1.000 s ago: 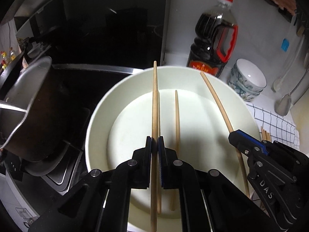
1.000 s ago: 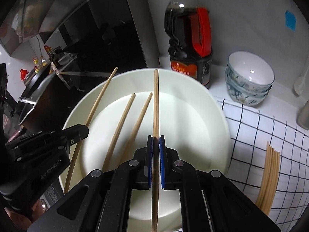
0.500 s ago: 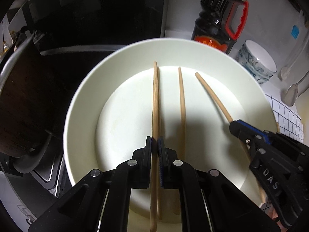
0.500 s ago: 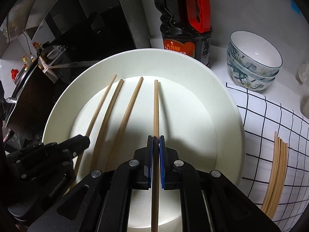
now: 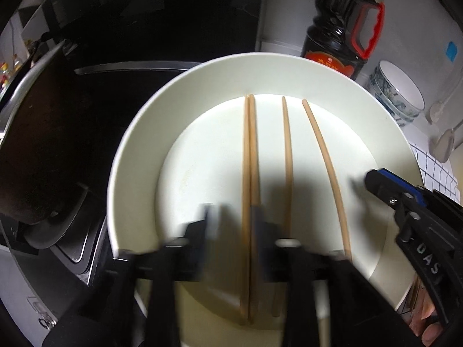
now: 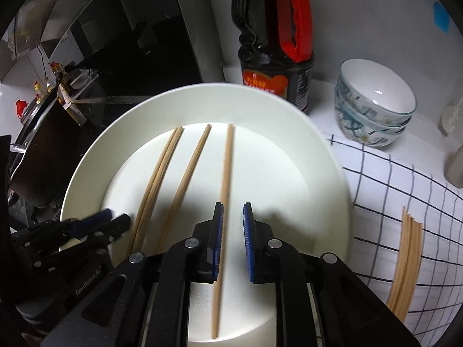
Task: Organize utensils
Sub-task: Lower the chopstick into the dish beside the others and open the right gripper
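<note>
A wide white plate (image 6: 327, 173) on the tabletop carries four chopsticks (image 6: 224, 173), laid lengthwise and roughly parallel, so this batch looks delivered. A further bundle of chopsticks (image 6: 406, 263), too tightly stacked to count, waits on the checked cloth (image 6: 376, 190). The left gripper (image 5: 234, 217) has just been opening; its jaws straddle two chopsticks without pressing. The right gripper (image 6: 233, 222) has just parted slightly, its chopstick lying loose between.

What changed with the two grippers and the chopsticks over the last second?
Both chopsticks came down onto the white plate. The left gripper and the right gripper have just been opening: each chopstick now lies loose between parted jaws. The two chopsticks already on the plate, the soy sauce bottle and the bowls stayed put.
</note>
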Demonstrator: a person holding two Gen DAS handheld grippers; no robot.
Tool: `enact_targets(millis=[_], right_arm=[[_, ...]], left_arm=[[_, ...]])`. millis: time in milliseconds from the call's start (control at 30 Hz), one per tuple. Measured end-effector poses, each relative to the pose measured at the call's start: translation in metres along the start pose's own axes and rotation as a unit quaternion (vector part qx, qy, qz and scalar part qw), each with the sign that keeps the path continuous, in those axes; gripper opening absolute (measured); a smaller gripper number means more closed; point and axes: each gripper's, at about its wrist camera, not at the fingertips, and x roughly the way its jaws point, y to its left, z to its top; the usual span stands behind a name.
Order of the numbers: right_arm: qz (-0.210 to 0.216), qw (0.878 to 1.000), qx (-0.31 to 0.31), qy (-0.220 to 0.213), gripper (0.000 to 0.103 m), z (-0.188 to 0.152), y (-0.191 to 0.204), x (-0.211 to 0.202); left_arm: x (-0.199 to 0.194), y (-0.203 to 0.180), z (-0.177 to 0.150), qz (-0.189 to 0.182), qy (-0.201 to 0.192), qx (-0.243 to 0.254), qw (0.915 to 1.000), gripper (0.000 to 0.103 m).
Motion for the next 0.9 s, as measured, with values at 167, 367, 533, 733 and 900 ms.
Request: enact_targets(millis=[167,367,533,733,900], right_arm=[[-0.003,1.0,0.008,-0.01,0.013,-0.005,-0.007,-0.015],[-0.002,1.0,0.01,-0.017,0.015,-0.014,-0.009,-0.035],[-0.005,1.0,0.012,-0.019,0.019,-0.025,-0.012,-0.053],[-0.017,0.999,0.019,-0.029,0.024,-0.039,-0.021,-0.08],[-0.035,0.998,0.029,-0.037,0.03,-0.054,-0.037,-0.1]], left_arm=[[-0.014,0.004,-0.002,0.003,-0.015,-0.007,0.9999,0.063],[-0.029,0.004,-0.011,0.01,-0.018,-0.005,0.9998,0.07],[-0.045,0.002,-0.017,0.009,-0.028,-0.003,0.9996,0.072],[-0.061,-0.011,-0.024,0.003,-0.038,0.013,0.9992,0.074],[-0.073,-0.03,-0.031,-0.014,-0.048,0.028,0.9984,0.076]])
